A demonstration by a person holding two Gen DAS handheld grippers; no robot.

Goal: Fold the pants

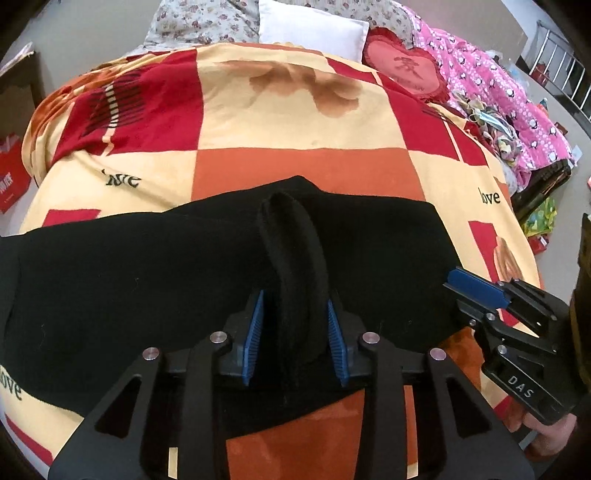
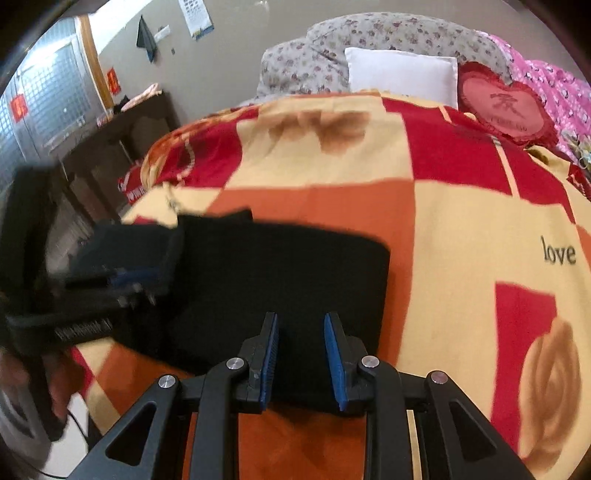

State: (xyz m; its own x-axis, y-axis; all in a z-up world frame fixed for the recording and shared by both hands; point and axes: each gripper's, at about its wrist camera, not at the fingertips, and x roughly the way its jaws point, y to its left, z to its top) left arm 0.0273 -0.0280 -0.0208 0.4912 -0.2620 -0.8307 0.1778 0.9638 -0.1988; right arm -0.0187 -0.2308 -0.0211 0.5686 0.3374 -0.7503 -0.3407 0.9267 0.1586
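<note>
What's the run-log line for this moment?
task: fold pants | left gripper: shut on black pants ridge | right gripper: open, empty, over pants edge | surface: checked blanket

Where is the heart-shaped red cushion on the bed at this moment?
The heart-shaped red cushion lies at the far right of the bed, just right of the white pillow and beside the pink quilt, beyond the black pants.

A bed [image 2: 461, 229] is wearing a checked red-and-cream blanket; beige wall [image 2: 229, 62] is rising behind, with what looks like a glass-block window [image 2: 51, 96] glowing left.
</note>
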